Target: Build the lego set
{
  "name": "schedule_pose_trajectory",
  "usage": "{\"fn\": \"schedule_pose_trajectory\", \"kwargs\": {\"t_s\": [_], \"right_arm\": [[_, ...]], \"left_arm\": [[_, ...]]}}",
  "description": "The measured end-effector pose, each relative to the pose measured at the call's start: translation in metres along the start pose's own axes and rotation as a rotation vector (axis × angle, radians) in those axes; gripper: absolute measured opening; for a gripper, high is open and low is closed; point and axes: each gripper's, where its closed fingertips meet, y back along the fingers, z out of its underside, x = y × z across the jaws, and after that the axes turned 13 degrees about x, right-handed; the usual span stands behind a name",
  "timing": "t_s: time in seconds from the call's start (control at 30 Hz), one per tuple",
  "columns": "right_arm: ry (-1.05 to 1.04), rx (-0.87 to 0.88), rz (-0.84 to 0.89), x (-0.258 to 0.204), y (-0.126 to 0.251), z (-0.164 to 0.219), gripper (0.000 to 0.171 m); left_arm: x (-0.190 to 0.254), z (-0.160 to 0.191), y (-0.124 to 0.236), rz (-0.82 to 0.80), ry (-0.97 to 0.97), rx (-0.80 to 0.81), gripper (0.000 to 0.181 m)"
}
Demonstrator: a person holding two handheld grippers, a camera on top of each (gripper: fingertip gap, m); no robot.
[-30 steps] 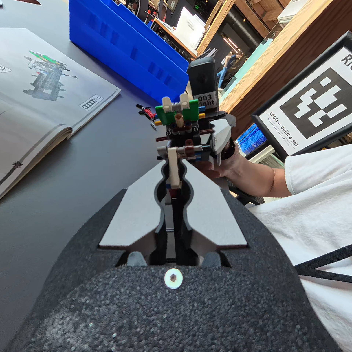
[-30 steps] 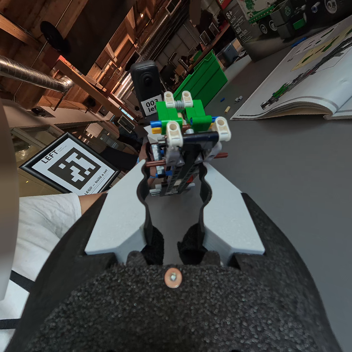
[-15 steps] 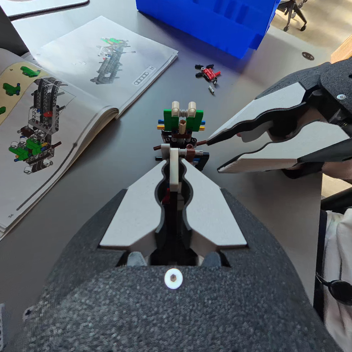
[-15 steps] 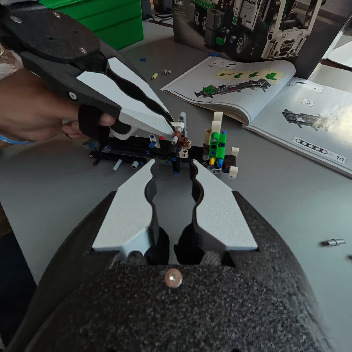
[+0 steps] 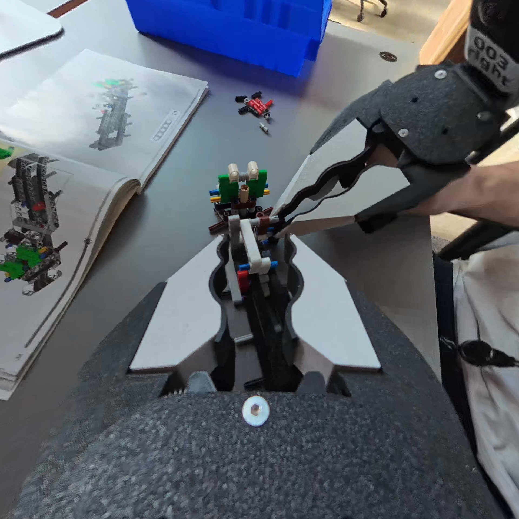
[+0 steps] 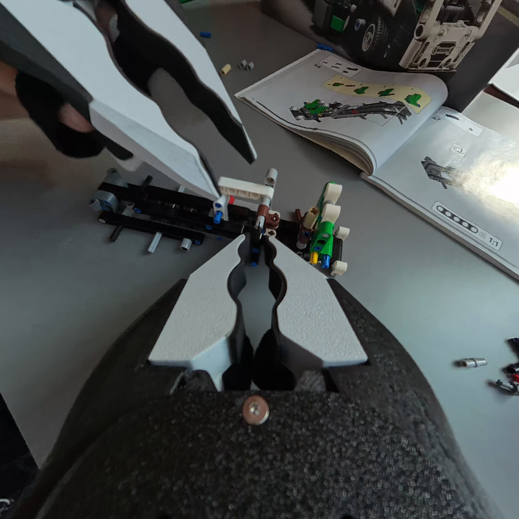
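Glossy plastic lego model, matt grey table, glossy paper instruction booklet.

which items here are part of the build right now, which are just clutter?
In use:
- lego assembly
- left gripper, open around it
- right gripper, pinching its side
- instruction booklet

Lying about:
- blue bin
- red and black loose pieces
- small grey pin
- set box

Bare table left of chassis

Both wrist views look down closely, from crossing sides, sharing the lego frame.
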Motion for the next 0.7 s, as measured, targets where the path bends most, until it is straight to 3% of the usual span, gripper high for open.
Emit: {"fn": "schedule_pose_trajectory", "kwargs": {"t_s": [0.03, 0.17, 0.3, 0.4, 0.53, 0.7], "right_arm": [[0.010, 0.001, -0.034, 0.000, 0.002, 0.001, 0.007], [0.005, 0.003, -0.268, -0.005, 0.011, 0.003, 0.006], [0.050, 0.006, -0.414, -0.002, 0.020, 0.007, 0.006], [0.043, 0.004, -0.488, -0.007, 0.026, 0.008, 0.007], [0.019, 0.022, -0.472, -0.004, 0.030, 0.006, 0.020], [0.010, 0.000, -0.430, -0.002, 0.039, 0.013, 0.017]], "left_arm": [[0.001, -0.001, 0.006, 0.050, -0.006, -0.010, 0.038], [0.000, -0.017, 0.014, 0.176, -0.002, 0.028, 0.029], [0.017, 0.016, 0.001, 0.331, -0.201, -0.127, 0.029], [0.011, 0.023, -0.014, 0.305, -0.289, -0.111, 0.027], [0.021, 0.015, -0.018, 0.412, -0.262, -0.051, 0.022], [0.028, 0.016, -0.026, 0.481, -0.266, -0.032, 0.015]]}}
